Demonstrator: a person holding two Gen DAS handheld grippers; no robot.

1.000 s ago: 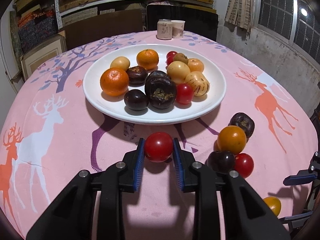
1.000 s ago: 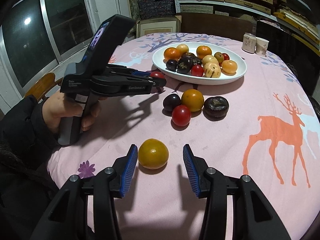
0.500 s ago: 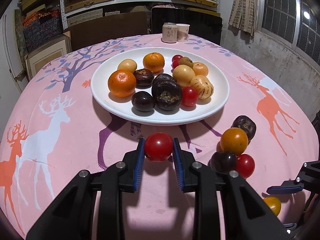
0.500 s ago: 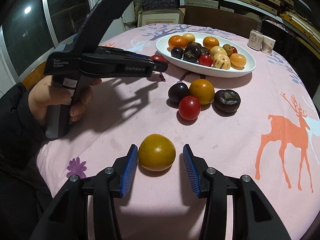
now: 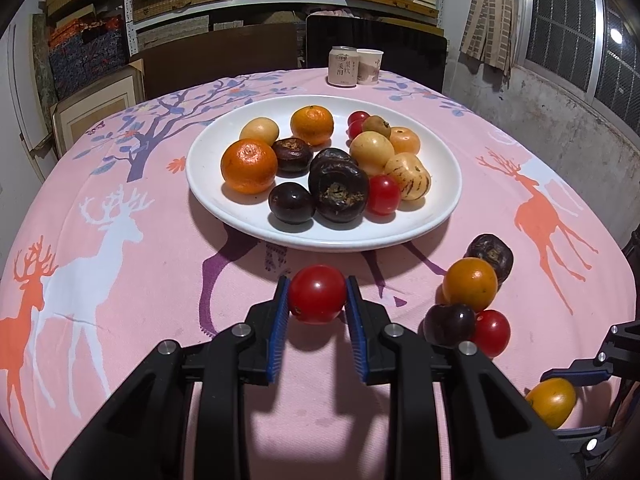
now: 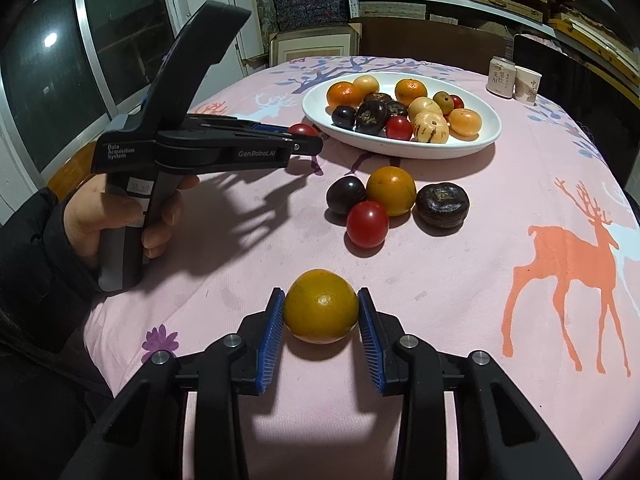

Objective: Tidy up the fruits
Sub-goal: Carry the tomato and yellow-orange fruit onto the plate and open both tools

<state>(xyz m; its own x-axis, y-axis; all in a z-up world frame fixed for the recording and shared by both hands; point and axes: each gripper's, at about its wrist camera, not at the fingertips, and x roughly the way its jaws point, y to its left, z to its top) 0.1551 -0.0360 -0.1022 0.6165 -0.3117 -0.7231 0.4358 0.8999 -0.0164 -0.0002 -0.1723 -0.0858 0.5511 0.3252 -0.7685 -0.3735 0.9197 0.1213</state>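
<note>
left hand-held gripper: blue pads clamped on small round red tomato, above pink deer-print table, just in front of white oval plate of fruit
right hand-held gripper: pads touching both sides of round yellow-orange fruit, fruit sitting on table
loose cluster: four fruits between plate and right hand-held gripper

A round glossy red tomato is held just before a white oval plate heaped with fruit. A round yellow-orange citrus is clamped near the table's edge.
</note>
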